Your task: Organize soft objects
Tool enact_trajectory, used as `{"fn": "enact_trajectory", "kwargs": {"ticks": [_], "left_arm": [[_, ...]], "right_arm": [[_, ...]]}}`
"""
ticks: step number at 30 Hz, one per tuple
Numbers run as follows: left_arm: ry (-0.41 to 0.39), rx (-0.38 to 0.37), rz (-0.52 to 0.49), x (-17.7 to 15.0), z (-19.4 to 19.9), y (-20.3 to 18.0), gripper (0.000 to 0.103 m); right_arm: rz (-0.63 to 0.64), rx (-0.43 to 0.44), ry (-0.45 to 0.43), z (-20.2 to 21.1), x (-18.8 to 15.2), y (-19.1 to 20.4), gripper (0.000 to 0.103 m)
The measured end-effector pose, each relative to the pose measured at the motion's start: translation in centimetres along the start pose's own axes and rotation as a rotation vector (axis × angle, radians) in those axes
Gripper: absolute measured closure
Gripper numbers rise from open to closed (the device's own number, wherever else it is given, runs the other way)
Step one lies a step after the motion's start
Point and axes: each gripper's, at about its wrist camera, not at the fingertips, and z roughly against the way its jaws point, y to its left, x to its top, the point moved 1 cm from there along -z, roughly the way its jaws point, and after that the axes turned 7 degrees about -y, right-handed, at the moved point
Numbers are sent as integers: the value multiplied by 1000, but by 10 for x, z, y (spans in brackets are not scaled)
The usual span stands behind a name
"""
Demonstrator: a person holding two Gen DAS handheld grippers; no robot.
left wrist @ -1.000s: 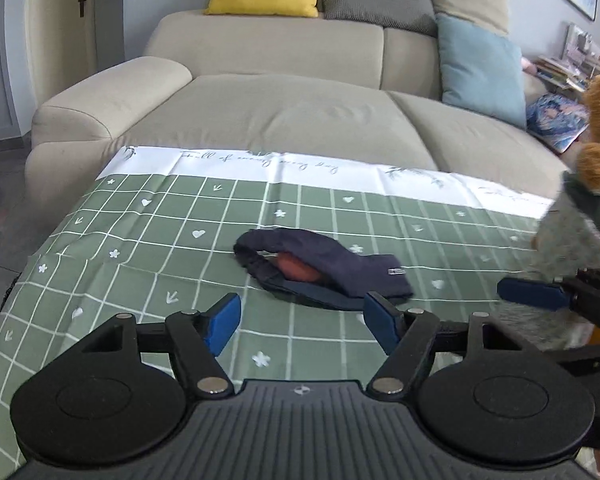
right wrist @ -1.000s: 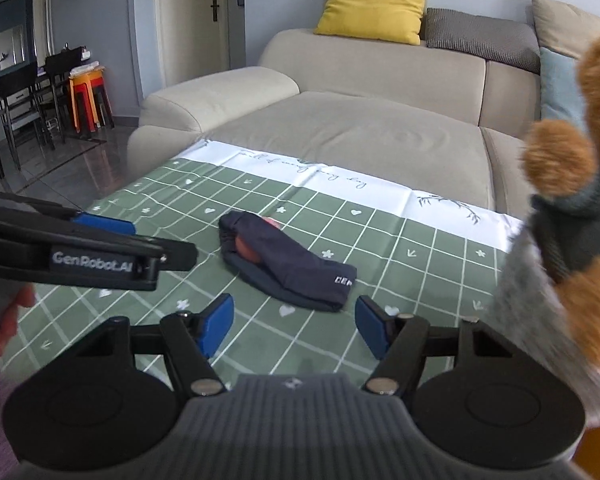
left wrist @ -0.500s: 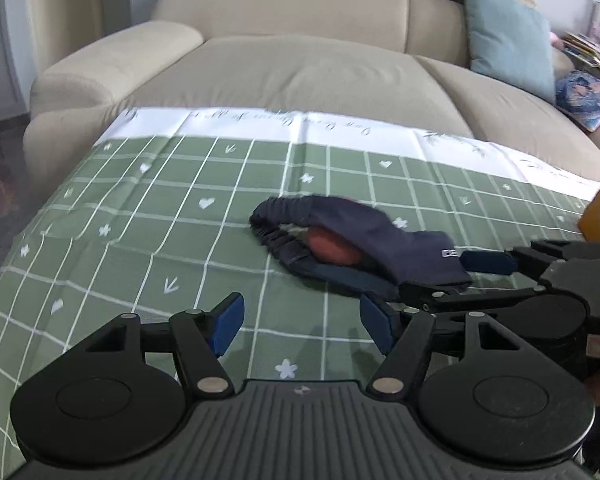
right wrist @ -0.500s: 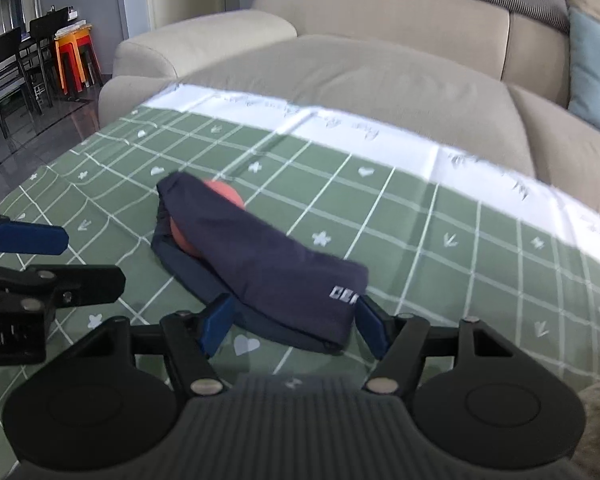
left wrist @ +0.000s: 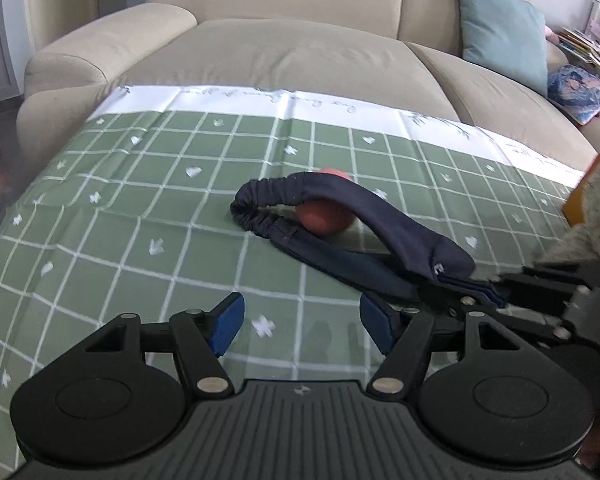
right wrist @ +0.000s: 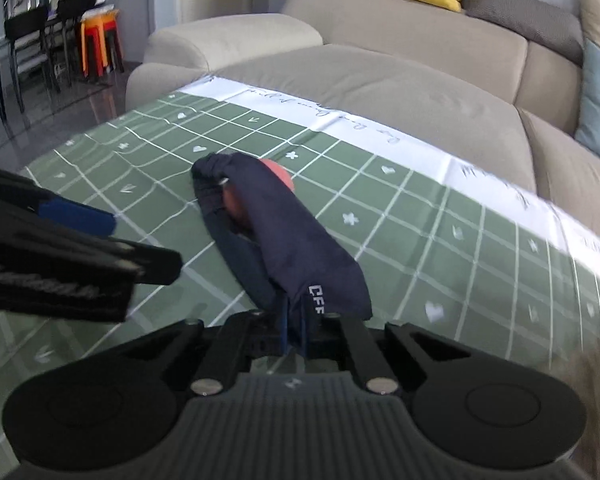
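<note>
Right claw point(right wrist: 296, 334) has just snapped closed, pinching the near end of the navy cloth pouch point(right wrist: 284, 236), right by its white "CFE" print, rest cut off. Left claw point(left wrist: 300, 322) is spread wide, holding nothing, just short of the pouch. The pouch lies mid-cloth on the green grid tablecloth point(left wrist: 140, 216) covering the bench. An orange ball point(left wrist: 324, 218) sits in the pouch's open mouth. The tablecloth's white border script is unreadable.

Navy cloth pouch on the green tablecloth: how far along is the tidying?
Nothing looks put away yet. In hand: the right gripper has just closed on the navy cloth pouch at its near end, while the orange ball sits in its gathered mouth. The left gripper is open and empty. Sorting is all left.
</note>
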Motion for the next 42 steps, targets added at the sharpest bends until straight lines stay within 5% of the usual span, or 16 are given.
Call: {"fn": "enact_trajectory", "kwargs": {"ticks": [10, 17, 20, 23, 28, 32, 37, 39, 42], "left_arm": [[33, -125, -33, -22, 38, -34, 28], [61, -163, -85, -35, 47, -59, 29], [62, -152, -106, -36, 46, -61, 29], [61, -144, -106, -36, 47, -60, 29], [67, -117, -83, -37, 45, -51, 29], [71, -109, -78, -38, 41, -47, 29], [72, -110, -71, -36, 32, -43, 29], [62, -107, -73, -33, 28, -42, 29], [33, -104, -94, -26, 23, -40, 29]], "right_arm": [[-55, -49, 42, 95, -44, -11, 100], [-113, -104, 94, 124, -67, -35, 99], [-146, -68, 64, 122, -67, -39, 90], [-139, -8, 34, 111, -62, -34, 46], [-40, 53, 37, 81, -58, -21, 34], [-36, 37, 57, 58, -58, -21, 38], [-26, 34, 61, 44, -54, -17, 58], [4, 26, 51, 41, -53, -14, 85], [21, 24, 48, 36, -49, -14, 101]]}}
